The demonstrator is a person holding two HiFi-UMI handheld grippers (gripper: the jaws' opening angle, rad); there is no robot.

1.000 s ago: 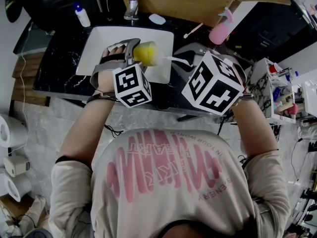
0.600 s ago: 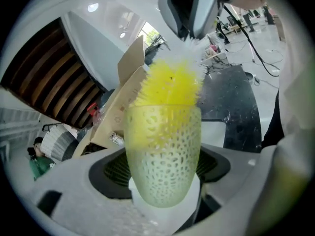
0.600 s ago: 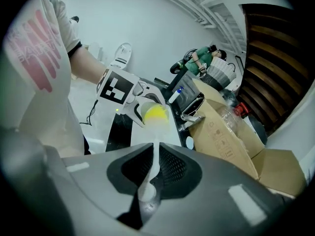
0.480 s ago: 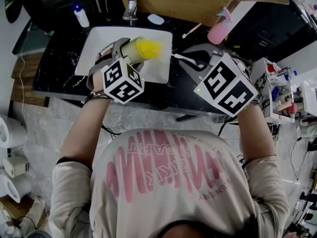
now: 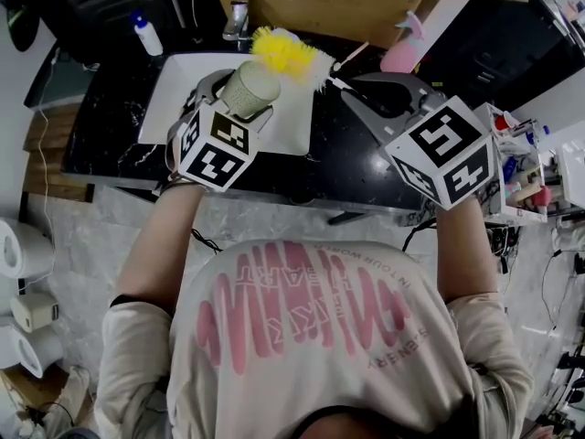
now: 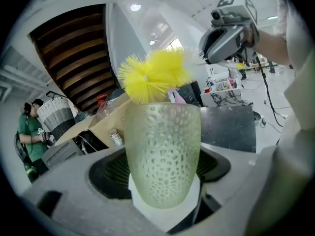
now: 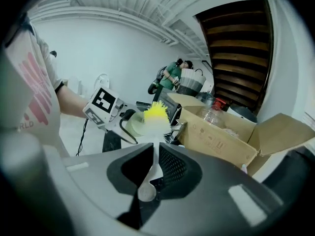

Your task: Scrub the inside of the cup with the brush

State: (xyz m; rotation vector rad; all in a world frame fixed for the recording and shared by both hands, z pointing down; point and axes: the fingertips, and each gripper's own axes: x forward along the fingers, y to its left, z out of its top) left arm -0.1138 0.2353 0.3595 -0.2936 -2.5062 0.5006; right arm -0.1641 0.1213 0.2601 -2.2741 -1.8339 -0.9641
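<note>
I've pulled the brush [image 5: 285, 55] out of the cup [image 5: 249, 88] since 0.5 s ago; head's now at its 1 o'clock. L gripper [image 6: 162, 181] clamps cup over sink [image 5: 174, 90], 11 o'clock; R gripper [image 7: 150, 181] clenched on brush handle.

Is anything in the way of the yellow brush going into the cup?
No, nothing visible is in the way. The brush sits right at the open mouth of the cup, and no lid or other thing covers it. The left hand-held gripper grips the cup, and the right hand-held gripper grips the brush's white handle.
</note>
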